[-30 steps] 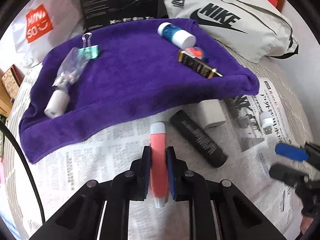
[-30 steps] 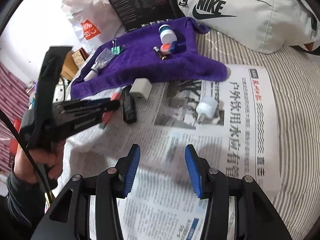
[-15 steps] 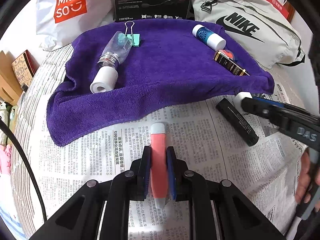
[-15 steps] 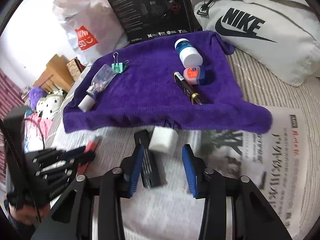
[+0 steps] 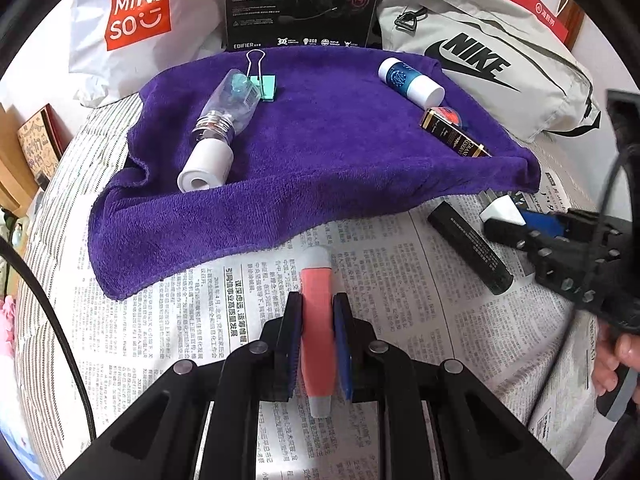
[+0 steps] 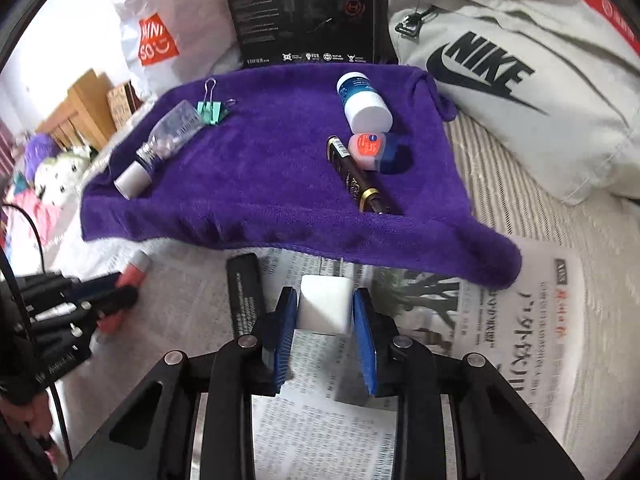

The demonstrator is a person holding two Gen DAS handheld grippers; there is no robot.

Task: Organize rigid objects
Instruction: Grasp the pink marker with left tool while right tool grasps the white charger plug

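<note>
My left gripper (image 5: 317, 334) is shut on a pink tube with a white cap (image 5: 317, 300), held over the newspaper just short of the purple towel (image 5: 320, 160). My right gripper (image 6: 325, 326) has its jaws around a white charger block (image 6: 325, 310), touching its sides. A black tube (image 6: 244, 294) lies on the newspaper to the left of the block. On the towel lie a clear bottle (image 5: 218, 128), a green binder clip (image 5: 264, 84), a blue-and-white bottle (image 5: 410, 82), a small orange-lidded jar (image 6: 366, 150) and a black-and-gold tube (image 6: 358, 178).
A Nike bag (image 5: 500, 64) lies at the back right, a black Edifier box (image 5: 300, 4) behind the towel and a Miniso bag (image 5: 136, 16) at the back left. Newspaper (image 5: 224, 320) covers the striped bedding in front.
The right gripper has moved forward to the white charger block and closed around it. The left gripper has come nearer the towel, still holding the pink tube.
</note>
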